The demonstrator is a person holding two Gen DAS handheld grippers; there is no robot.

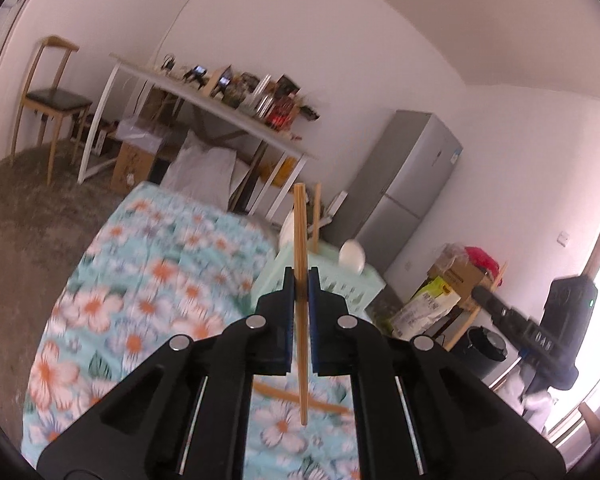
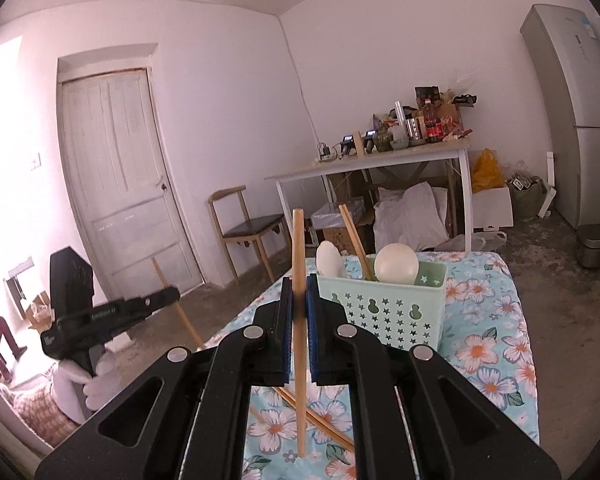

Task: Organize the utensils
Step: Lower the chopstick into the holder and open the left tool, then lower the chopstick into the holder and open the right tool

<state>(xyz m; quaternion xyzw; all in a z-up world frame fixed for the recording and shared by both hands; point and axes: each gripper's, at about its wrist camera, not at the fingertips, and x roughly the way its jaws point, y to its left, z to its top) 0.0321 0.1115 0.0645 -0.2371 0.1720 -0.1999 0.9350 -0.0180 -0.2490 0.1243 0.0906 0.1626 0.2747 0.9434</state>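
Observation:
My left gripper [image 1: 300, 286] is shut on a wooden chopstick [image 1: 299, 232] that stands nearly upright between its blue pads. My right gripper [image 2: 299, 294] is likewise shut on a second upright chopstick [image 2: 298, 248]. Just beyond both stands a mint-green perforated basket [image 2: 384, 314] on the floral cloth; it holds two white spoons [image 2: 396, 266] and a slanting chopstick [image 2: 354, 240]. In the left wrist view the basket [image 1: 340, 286] sits just right of the pads. More chopsticks [image 2: 320, 420] lie on the cloth below the right gripper. The left gripper [image 2: 172, 295] shows at the left, held by a white-gloved hand [image 2: 94, 380].
The floral cloth [image 1: 140, 280] covers a small table with bare floor around it. Behind stand a white table with clutter [image 2: 380, 160], a wooden chair [image 2: 252, 228], a grey fridge [image 2: 576, 120], a door [image 2: 120, 168] and a small bin [image 2: 592, 246].

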